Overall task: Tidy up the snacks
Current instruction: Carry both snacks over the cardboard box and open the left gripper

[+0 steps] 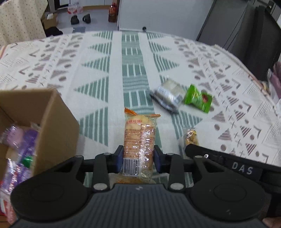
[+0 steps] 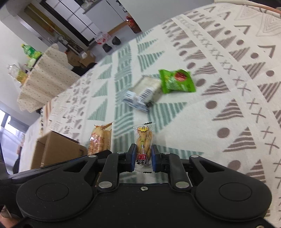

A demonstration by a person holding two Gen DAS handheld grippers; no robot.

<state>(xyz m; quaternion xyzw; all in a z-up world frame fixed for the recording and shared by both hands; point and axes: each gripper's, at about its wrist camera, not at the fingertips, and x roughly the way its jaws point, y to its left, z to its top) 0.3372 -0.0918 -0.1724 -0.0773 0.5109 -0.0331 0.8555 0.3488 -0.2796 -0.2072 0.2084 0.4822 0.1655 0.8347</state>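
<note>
My left gripper (image 1: 138,158) is shut on an orange cracker packet (image 1: 139,138), held above the patterned tablecloth just right of the cardboard box (image 1: 56,126). Several purple and mixed snack packets (image 1: 21,145) lie inside the box. My right gripper (image 2: 143,157) is shut on a small clear packet of yellow snacks (image 2: 144,140); the same packet (image 1: 190,136) shows at the right of the left wrist view. On the cloth farther off lie a green packet (image 1: 198,100) (image 2: 176,81) and a clear white-and-blue packet (image 1: 168,94) (image 2: 143,93). The orange cracker packet (image 2: 101,140) and the box (image 2: 56,149) appear left in the right wrist view.
The table (image 1: 98,57) carries a white cloth with green and brown triangles. Beyond its far edge are a floor with a cardboard carton (image 1: 51,20), dark shoes (image 1: 87,17) and a red bottle (image 1: 113,13). A dotted cloth-covered stand with bottles (image 2: 29,52) is at left.
</note>
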